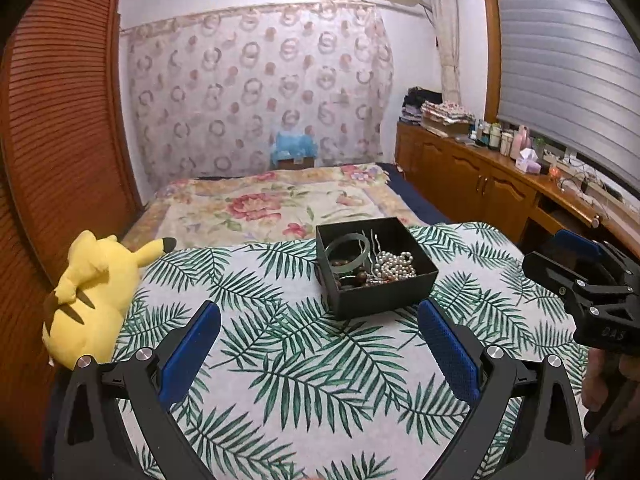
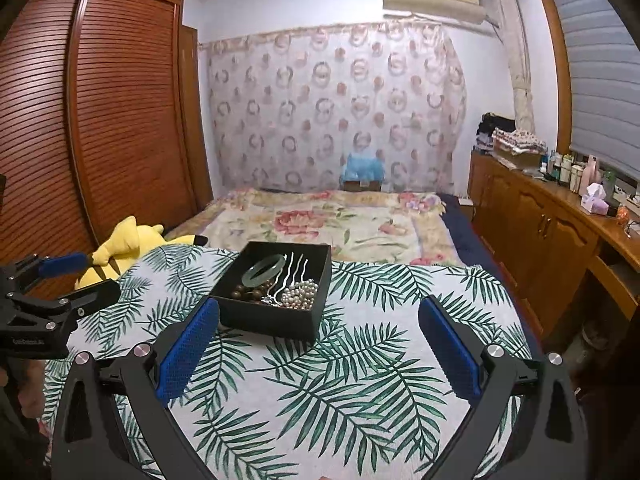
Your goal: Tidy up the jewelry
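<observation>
Status: the black box (image 2: 276, 292) sits on the palm-leaf cloth (image 2: 320, 380) covering the worktop, approx. centre, w/ all visible jewelry inside it. Contents, heaped and not sorted: green bangle (image 2: 263, 270) at the far-left side, brown bead bracelet (image 2: 244, 292) under and beside it, silver hair pin (image 2: 290, 276) lying across the middle, pearl strand (image 2: 300, 295) toward the near-right corner. Left gripper (image 1: 320, 336) is wide open, empty, held short of the box. Right gripper (image 2: 320, 336) is likewise wide open and empty; its left finger (image 2: 188, 350) is just beside the box's near wall (contact cannot be confirmed). No piece lies outside the box. Judgement: the sorting looks not yet begun or only collected; separating pieces remains.
</observation>
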### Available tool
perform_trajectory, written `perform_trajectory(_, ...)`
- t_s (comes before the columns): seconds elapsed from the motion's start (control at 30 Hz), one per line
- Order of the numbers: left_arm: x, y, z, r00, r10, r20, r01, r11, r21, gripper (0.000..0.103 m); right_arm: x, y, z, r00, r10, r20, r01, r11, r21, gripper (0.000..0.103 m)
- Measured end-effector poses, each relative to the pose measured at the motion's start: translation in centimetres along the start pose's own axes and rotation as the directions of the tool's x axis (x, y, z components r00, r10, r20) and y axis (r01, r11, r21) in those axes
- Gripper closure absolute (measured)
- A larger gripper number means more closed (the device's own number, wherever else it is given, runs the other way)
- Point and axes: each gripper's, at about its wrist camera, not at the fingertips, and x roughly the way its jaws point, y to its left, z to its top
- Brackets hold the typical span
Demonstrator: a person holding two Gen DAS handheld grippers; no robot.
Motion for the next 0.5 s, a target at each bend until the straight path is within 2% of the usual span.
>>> perform_trajectory(0.5, -0.97, -0.07, -0.63, 1.000, 0.009, 0.007, -0.009, 1.000, -0.007, 0.008, -0.96, 0.35, -0.72, 1.000, -0.004, 0.011, 0.004, 1.000, 0.008, 0.003)
